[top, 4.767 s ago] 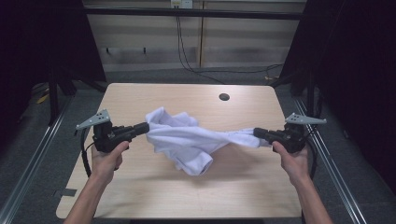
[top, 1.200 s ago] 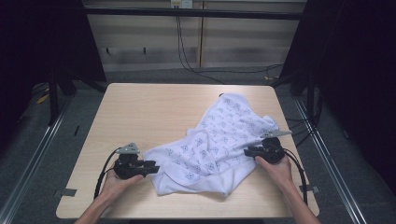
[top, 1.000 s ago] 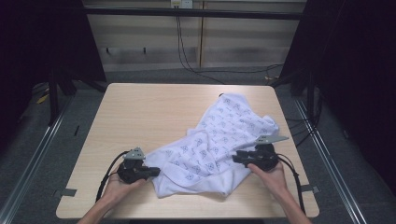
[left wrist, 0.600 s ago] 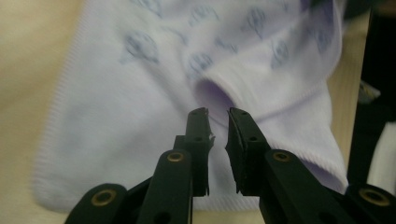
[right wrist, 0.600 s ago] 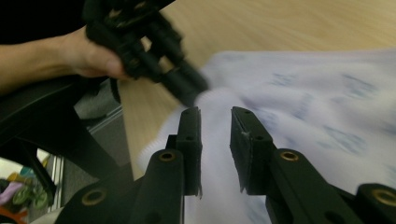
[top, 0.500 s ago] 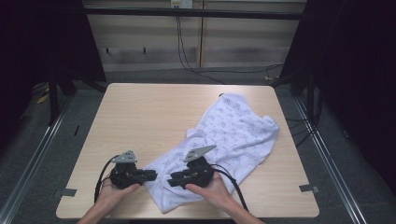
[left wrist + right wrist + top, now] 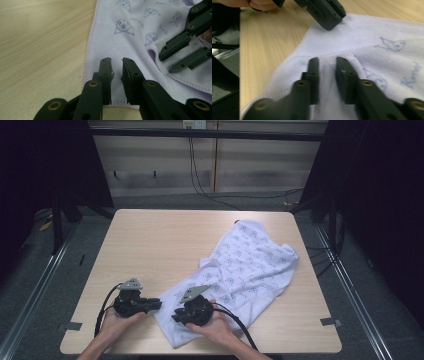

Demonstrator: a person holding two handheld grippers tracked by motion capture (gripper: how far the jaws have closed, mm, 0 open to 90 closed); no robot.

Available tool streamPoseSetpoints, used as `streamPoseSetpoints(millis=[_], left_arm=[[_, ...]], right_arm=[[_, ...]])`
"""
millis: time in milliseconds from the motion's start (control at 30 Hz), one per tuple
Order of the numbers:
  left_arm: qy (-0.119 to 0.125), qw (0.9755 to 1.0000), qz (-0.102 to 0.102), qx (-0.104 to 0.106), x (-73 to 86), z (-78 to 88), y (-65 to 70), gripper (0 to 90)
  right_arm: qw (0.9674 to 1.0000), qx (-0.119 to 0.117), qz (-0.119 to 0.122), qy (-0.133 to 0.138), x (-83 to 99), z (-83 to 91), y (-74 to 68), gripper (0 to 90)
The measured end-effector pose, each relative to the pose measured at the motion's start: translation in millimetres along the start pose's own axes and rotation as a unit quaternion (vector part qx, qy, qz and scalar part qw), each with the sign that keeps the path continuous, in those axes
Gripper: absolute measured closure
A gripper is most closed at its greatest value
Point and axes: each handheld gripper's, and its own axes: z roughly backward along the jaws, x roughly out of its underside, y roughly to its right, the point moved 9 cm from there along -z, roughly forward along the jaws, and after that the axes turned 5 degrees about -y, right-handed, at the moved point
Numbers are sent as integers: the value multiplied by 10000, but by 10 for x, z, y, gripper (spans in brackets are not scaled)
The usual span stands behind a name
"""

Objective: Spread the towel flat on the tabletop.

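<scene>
1. We are folding the white printed cloth (image 7: 245, 270), which lies spread slantwise over the right half of the table (image 7: 150, 245), its near corner by the front edge between both hands.
2. To do this step well, we judge that the doubled hem should be caught fully in the right gripper (image 7: 176, 316) before any lift, so that both layers travel together and the fold stays square.
3. We should keep the corner flat on the wood with the left gripper (image 7: 157, 304), steadying it while the fold is carried over, and we should move low and slowly so that the cloth does not drag or bunch.
4. The left gripper's jaws have just been opening a little; in the left gripper view they stand narrowly apart over the hemmed corner (image 7: 116, 75), with cloth under and between them, and the pads do not press on it.
5. The right gripper's jaws have just been closing; in the right gripper view they stand close together around a raised ridge of the folded hem (image 7: 327, 67), which looks pinched between the pads.
</scene>
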Motion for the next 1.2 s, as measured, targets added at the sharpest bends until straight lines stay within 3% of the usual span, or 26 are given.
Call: streamPoseSetpoints(millis=[33,200,267,400,533,600,667,733,800,833,867,967,1033,1067,1100,1200], left_arm=[[-17,10000,-2,-3,4,4,0,777],[-84,9998,38,176,25,3,53,771],[-139,9995,29,282,47,-2,116,772],[-402,9981,-277,387,141,12,332,771],[-380,9975,-411,436,122,27,429,711],[-191,9987,-371,304,48,66,368,685],[93,9997,-124,183,-26,133,240,648],[169,9998,114,68,-22,164,89,630],[164,9997,204,-24,0,169,20,613],[233,9995,217,9,-6,178,14,603],[307,9993,211,69,-22,184,25,594],[476,9985,119,263,-92,174,83,590],[582,9976,-156,348,-196,136,177,596],[582,9976,-156,348,-196,136,177,611],[560,9971,-268,433,-227,109,235,611],[369,9952,-620,663,-248,-14,419,610]], right_arm=[[10000,41,-47,1,7,8,21,856],[9986,-234,-423,224,31,172,112,877],[9982,-143,-501,304,54,335,202,879],[9965,-64,-665,507,187,688,324,879],[9940,111,-920,587,438,997,477,879],[9923,114,-1045,658,569,1105,534,877],[9913,156,-1123,663,653,1153,564,877],[9916,216,-1124,599,707,1159,584,876],[9918,522,-1108,354,785,1153,646,877],[9919,505,-1117,324,806,1160,667,878],[9912,650,-1117,300,847,1193,735,878],[9866,803,-1334,489,918,1346,905,878],[9820,981,-1466,670,954,1484,1025,878],[9820,981,-1466,670,954,1484,1025,878],[9779,1155,-1557,784,995,1607,1141,878],[9722,1342,-1663,961,1062,1775,1302,878]])
